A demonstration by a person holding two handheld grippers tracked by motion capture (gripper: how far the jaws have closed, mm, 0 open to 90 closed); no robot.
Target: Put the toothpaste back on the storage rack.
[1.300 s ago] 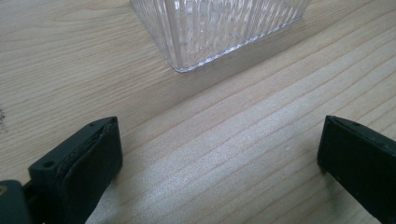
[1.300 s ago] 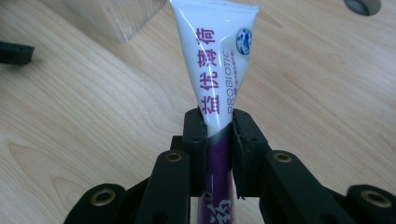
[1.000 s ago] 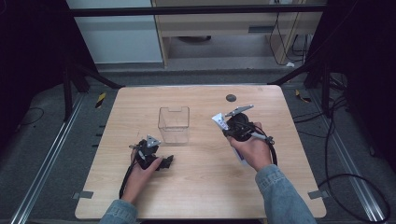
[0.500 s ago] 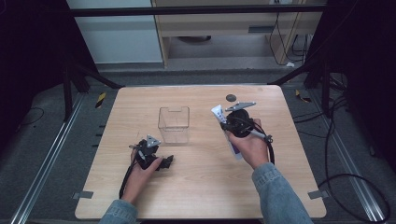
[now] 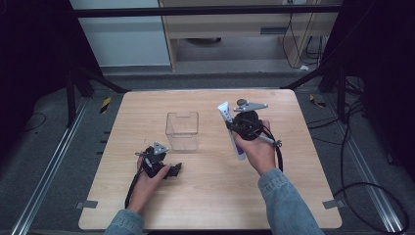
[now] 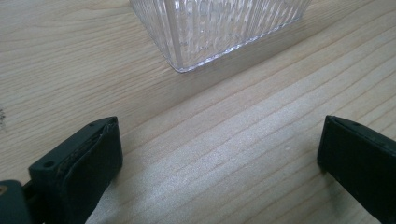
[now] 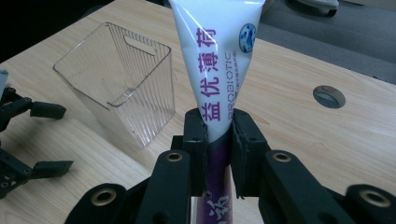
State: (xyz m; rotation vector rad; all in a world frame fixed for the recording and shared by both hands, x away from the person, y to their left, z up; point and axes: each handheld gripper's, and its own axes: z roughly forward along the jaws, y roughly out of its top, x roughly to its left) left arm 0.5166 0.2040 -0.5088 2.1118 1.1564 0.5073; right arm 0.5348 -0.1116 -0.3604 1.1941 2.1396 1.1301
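**Tube in the right gripper, box waiting mid-table**

Wooden table (image 5: 210,196) here, light grain, sitting on a grey floor with cables trailing off to the side. Near the middle stands a clear ribbed plastic box (image 5: 182,130), open at the top and upright.

My right gripper (image 7: 218,135) is clamped on a white and purple toothpaste tube (image 7: 217,56), pads squeezing it around the middle. From above, the tube (image 5: 231,130) sits lifted off the wood, just to the right of the box and not touching it, flat crimped end pointing away from me.

My left gripper (image 5: 157,161) rests low on the table just in front of the box's near left corner. Its jaws are spread wide with bare wood between them.
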